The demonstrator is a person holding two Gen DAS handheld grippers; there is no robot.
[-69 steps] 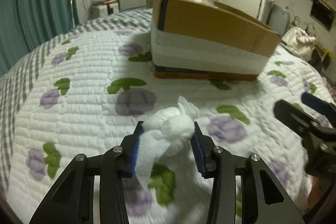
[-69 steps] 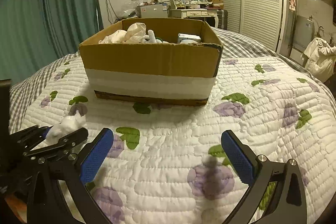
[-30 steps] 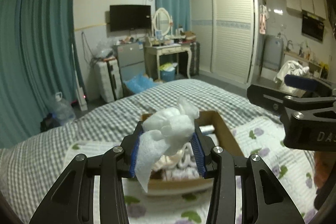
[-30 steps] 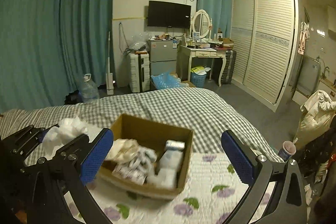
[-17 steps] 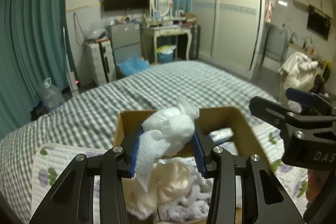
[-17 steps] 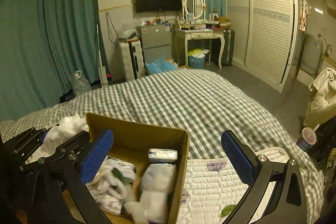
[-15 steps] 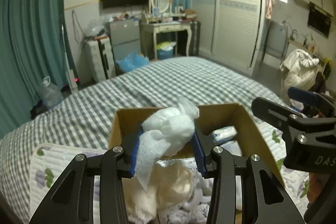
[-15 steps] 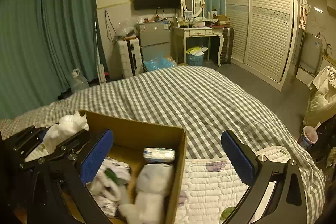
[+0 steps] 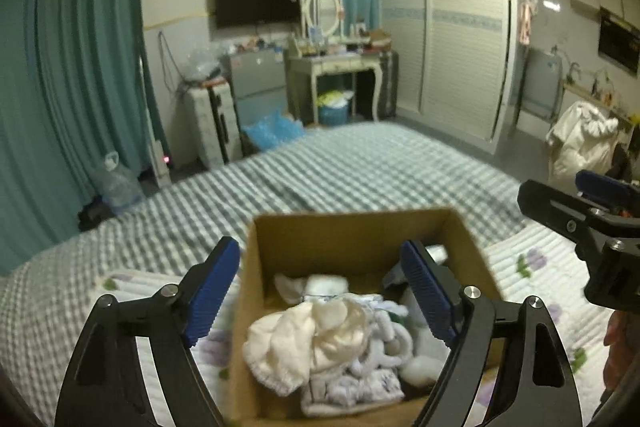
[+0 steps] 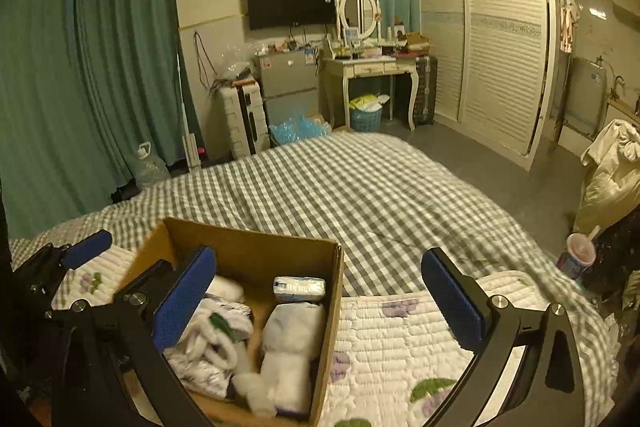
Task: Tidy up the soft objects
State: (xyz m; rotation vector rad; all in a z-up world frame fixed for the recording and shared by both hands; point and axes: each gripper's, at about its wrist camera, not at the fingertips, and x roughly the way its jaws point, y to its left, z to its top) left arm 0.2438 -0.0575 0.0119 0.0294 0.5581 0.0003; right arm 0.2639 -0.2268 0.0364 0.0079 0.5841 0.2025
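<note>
As we inspected the left hand-held gripper (image 9: 320, 291), we found its blue pads spread wide with nothing between them, poised above the open cardboard box (image 9: 352, 239). We noted the right hand-held gripper (image 10: 320, 301) likewise agape and empty, beside the left one, its left pad over the box and its right pad over the quilt (image 10: 400, 339). Inside the box we recorded a heap of soft objects (image 9: 320, 339): cream cloth, white bundles and patterned fabric. We observed the box resting on the quilt, spread over a checked bed (image 10: 360, 187).
</note>
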